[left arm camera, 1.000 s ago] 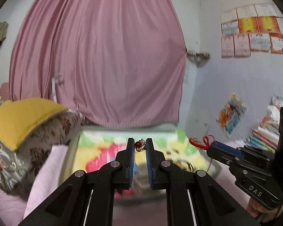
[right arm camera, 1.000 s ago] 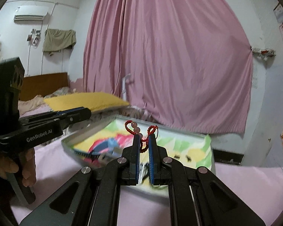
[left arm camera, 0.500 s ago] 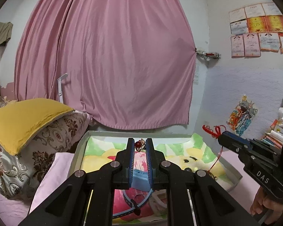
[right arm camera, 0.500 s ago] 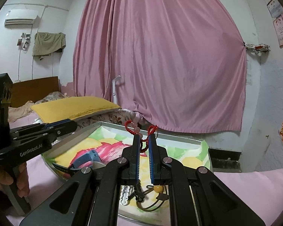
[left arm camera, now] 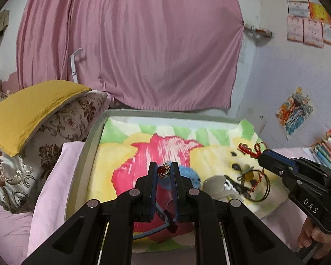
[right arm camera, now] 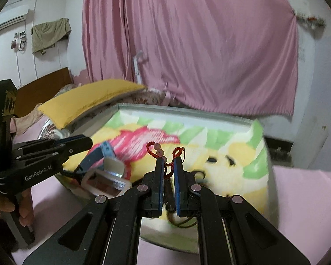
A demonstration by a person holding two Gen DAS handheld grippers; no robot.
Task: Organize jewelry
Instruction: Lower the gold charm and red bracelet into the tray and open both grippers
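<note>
The left gripper (left arm camera: 164, 170) is clamped on a red-stone ring (left arm camera: 163, 170); only the right gripper's (right arm camera: 168, 165) view shows its jaws pinching the red beaded cord (right arm camera: 165, 154) above the tray (right arm camera: 187, 110).

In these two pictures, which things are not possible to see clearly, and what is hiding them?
- Left wrist view: the left claw pinches a red-stone piece; ring or pendant, too small to tell.
- Left wrist view: the blue strap in the tray runs behind the claw.
- Right wrist view: motion blur smears the tray's contents.
- Right wrist view: the red cord bracelet drops between the right claw; its lower part is hidden.
</note>
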